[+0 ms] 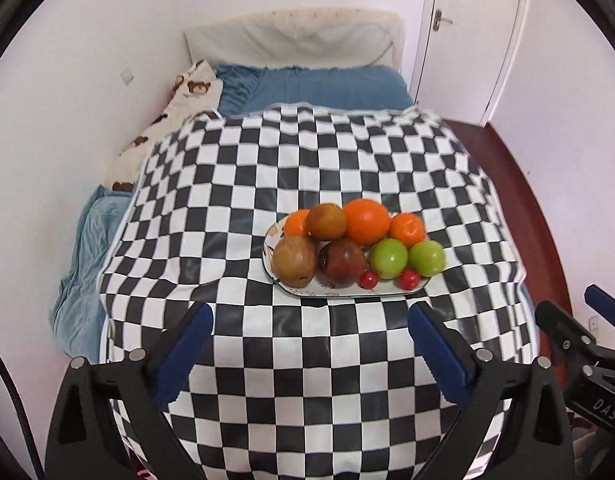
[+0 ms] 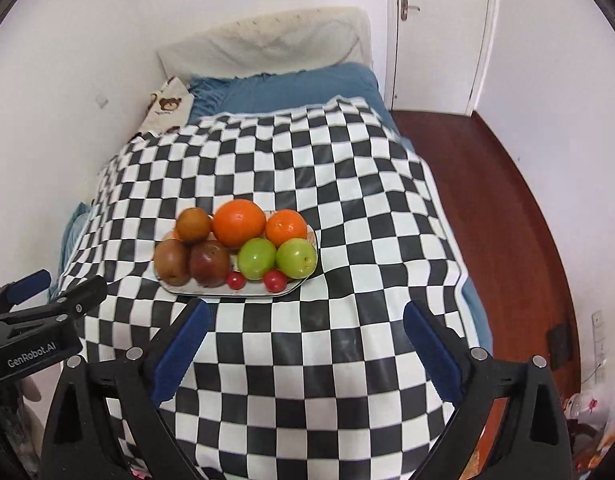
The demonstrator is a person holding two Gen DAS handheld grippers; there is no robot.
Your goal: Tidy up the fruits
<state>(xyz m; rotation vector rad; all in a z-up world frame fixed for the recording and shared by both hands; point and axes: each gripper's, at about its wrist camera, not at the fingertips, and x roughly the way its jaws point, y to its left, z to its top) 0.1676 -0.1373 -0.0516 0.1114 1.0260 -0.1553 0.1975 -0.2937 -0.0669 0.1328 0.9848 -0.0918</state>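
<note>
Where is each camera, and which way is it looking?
Left wrist: sits on the left tool, looks forward over the checkered cloth at the plate of fruit; the right tool pokes in at the right edge.
Right wrist: sits on the right tool, same direction; the left tool shows at the left edge.
Shared: plate, large orange, bed, door.

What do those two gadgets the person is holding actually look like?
Both are matte black plastic tongs with two wide, angled fingers tipped by ridged blue pads, and silver round bolts at the joints. Left tongs carry white "GenRobot.AI" lettering on the body, seen from the right wrist view. Right tongs show white letters "DAS". No cables or sleeves visible.
</note>
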